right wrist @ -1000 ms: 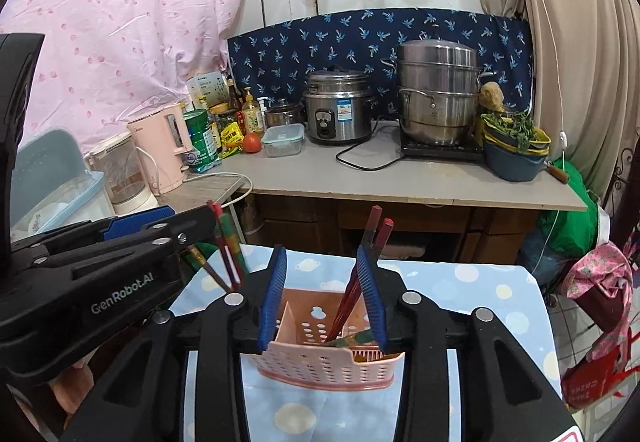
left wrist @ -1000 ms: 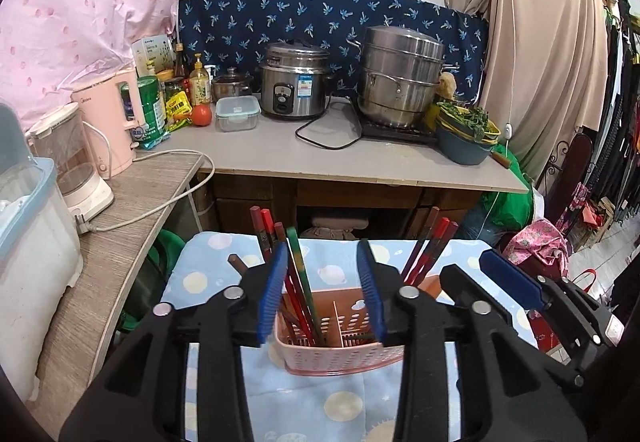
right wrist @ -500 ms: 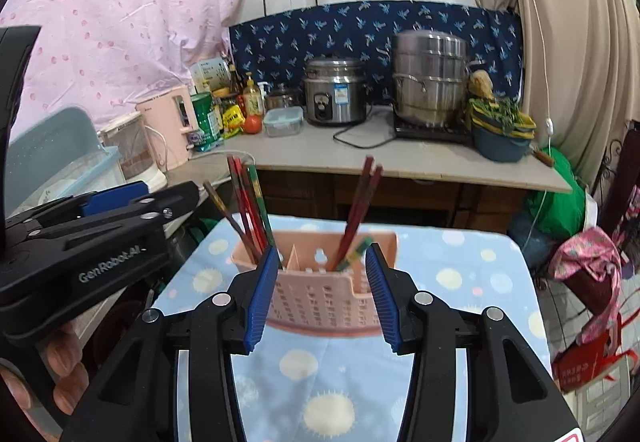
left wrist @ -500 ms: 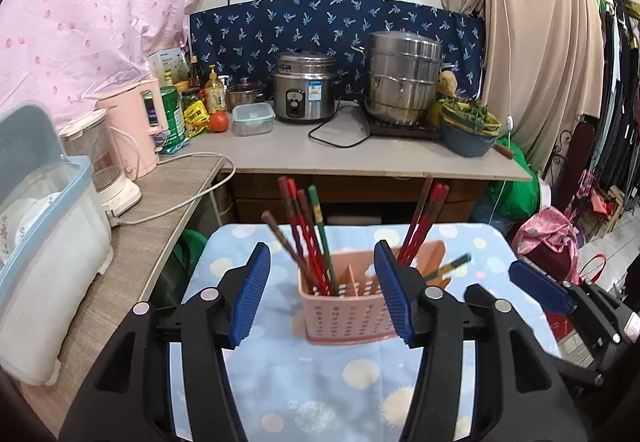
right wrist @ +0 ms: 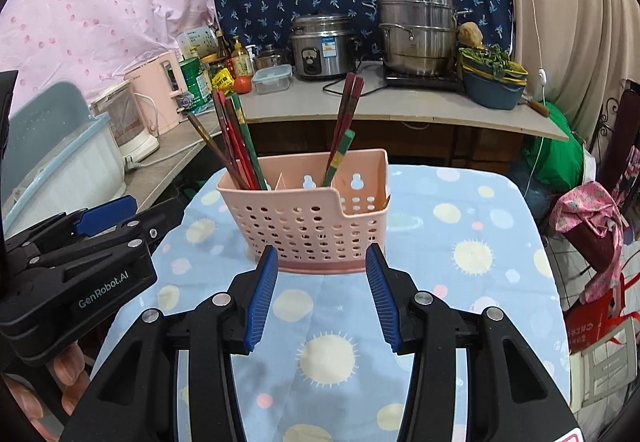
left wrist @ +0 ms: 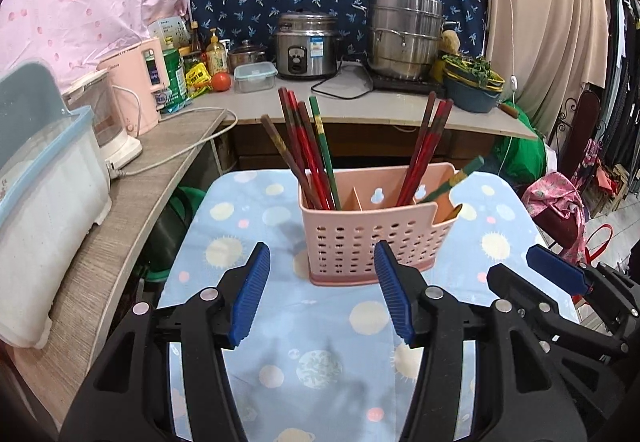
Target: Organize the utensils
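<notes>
A pink perforated utensil caddy [left wrist: 372,242] stands upright on the blue spotted tablecloth [left wrist: 320,362]; it also shows in the right wrist view [right wrist: 316,226]. Several red, brown and green chopsticks [left wrist: 308,149] lean in its left compartment, and more chopsticks [left wrist: 428,145] lean in the right one. My left gripper [left wrist: 322,298] is open and empty, just in front of the caddy. My right gripper [right wrist: 322,298] is open and empty too, also just short of the caddy. Each gripper shows at the edge of the other's view.
A wooden side counter [left wrist: 120,209] on the left holds a white bin [left wrist: 44,209] and a pink kettle [left wrist: 136,89]. The back counter carries a rice cooker [left wrist: 306,45], a steel steamer pot [left wrist: 404,33] and a bowl of greens [left wrist: 472,85]. A pink bag [left wrist: 560,209] lies at the right.
Both grippers have drawn back from the caddy, which now stands clear beyond the fingertips. Both jaws have opened wider.
</notes>
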`<state>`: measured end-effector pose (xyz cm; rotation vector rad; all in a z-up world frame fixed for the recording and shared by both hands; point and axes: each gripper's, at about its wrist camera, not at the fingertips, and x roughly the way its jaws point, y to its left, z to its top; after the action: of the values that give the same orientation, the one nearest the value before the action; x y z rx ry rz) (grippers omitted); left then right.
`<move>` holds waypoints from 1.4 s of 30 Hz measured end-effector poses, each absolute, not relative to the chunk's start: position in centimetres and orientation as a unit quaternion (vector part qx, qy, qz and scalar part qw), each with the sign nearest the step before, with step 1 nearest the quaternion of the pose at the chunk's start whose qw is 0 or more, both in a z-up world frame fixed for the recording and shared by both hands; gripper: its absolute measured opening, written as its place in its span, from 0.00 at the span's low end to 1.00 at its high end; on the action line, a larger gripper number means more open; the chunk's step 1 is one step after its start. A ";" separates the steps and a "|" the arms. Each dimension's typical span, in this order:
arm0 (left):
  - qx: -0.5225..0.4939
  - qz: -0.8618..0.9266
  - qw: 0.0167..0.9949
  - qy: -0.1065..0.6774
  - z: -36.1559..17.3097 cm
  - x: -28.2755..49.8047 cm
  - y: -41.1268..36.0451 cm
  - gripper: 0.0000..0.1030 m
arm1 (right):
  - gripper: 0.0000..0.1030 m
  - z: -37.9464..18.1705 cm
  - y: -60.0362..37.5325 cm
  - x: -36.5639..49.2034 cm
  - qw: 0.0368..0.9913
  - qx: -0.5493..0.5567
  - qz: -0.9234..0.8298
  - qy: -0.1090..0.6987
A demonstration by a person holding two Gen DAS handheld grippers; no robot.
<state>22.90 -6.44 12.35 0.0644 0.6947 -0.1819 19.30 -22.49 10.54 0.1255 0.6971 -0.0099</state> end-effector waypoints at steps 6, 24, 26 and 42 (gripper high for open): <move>0.034 -0.084 0.931 0.352 10.9 22.8 -6.7 0.50 | 0.43 9.5 -22.4 19.2 0.936 0.056 -0.007 0.348; 0.052 -0.058 0.932 0.353 9.4 22.4 -7.2 0.68 | 0.51 7.9 -22.9 19.6 0.929 0.058 -0.021 0.365; 0.051 -0.058 0.932 0.355 9.3 22.4 -7.2 0.68 | 0.53 7.8 -22.9 19.6 0.929 0.059 -0.022 0.364; 0.046 -0.032 0.931 0.361 8.5 22.8 -6.1 0.88 | 0.84 7.4 -23.8 19.7 0.930 0.063 -0.046 0.358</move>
<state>22.82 -6.07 8.54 0.0933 0.7389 -0.0650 19.66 -23.82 7.45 0.1280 0.7334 -0.0936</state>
